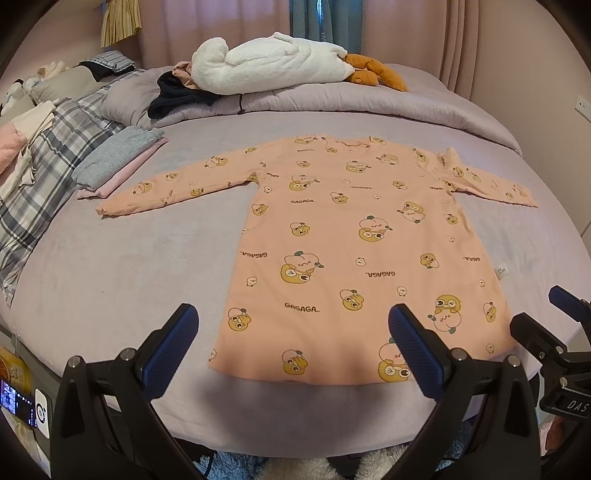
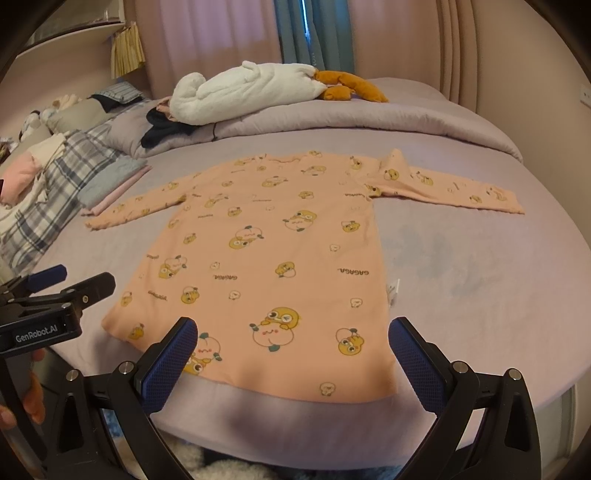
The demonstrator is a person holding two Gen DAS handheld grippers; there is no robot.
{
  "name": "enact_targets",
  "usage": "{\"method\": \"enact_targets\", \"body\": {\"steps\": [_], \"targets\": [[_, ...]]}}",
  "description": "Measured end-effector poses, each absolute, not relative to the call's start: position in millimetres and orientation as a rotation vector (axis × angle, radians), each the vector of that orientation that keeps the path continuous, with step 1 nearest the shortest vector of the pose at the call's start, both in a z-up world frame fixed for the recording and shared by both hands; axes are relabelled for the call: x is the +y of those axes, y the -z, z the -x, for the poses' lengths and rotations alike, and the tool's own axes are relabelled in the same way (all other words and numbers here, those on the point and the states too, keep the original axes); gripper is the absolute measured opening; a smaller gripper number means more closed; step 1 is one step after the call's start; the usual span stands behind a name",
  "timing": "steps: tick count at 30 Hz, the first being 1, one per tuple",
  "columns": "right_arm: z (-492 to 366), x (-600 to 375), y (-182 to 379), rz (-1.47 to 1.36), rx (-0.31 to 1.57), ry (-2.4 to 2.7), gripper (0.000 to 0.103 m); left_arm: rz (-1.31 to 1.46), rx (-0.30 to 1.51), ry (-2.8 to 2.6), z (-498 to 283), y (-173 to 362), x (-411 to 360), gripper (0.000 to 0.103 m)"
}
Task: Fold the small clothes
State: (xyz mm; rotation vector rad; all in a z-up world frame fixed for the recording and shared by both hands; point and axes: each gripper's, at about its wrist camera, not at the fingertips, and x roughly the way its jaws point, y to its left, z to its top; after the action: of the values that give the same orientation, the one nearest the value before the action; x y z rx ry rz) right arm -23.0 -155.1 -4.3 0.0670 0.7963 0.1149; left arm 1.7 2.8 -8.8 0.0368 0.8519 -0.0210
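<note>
On the lilac velvety bedspread (image 1: 110,266) a small peach-pink long-sleeved top printed with yellow cartoon ducks and the word GAGAGA (image 1: 354,236) is being displayed flat, unfolded, with its hem toward the near edge of the bed and its neckline toward the far side. Both sleeves are being stretched outward, and the sleeve on the right is lying slightly bunched at the shoulder. A small white care label (image 2: 393,288) is sticking out from the right side seam.

The left gripper (image 1: 293,347) is being held above the hem near the shirt's lower left corner, its blue-padded jaws spread wide apart and gripping nothing. The right gripper (image 2: 291,354) is being held over the hem near the lower right corner, its jaws likewise wide apart and empty. In the right wrist view, part of a hand (image 2: 31,391) is being shown on the handle of the left tool.

Beside the left sleeve a folded stack of grey and pink cloth (image 1: 118,162) is lying, just apart from the cuff. Farther left, a grey plaid blanket (image 1: 44,173) is draped. At the far side a rolled lilac quilt (image 1: 332,99) is carrying a white fluffy plush goose with orange feet (image 1: 266,66) and a dark navy garment (image 1: 173,98). Pink curtains (image 1: 221,26) are hanging behind
</note>
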Motion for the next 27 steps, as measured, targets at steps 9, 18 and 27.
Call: {"method": "enact_targets", "body": {"steps": [9, 18, 27], "targets": [[23.2, -155.0, 4.8, -0.068, 0.798, -0.115, 0.102, -0.037, 0.854, 0.022, -0.6, 10.3, 2.0, 0.103], [23.8, -154.3, 5.0, -0.069, 0.803, -0.112, 0.102, -0.036, 0.855, 0.019, -0.1, 10.4, 2.4, 0.103], [23.3, -154.9, 4.7, -0.069, 0.802, -0.112, 0.102, -0.040, 0.855, 0.018, -0.9, 10.5, 1.4, 0.103]]}}
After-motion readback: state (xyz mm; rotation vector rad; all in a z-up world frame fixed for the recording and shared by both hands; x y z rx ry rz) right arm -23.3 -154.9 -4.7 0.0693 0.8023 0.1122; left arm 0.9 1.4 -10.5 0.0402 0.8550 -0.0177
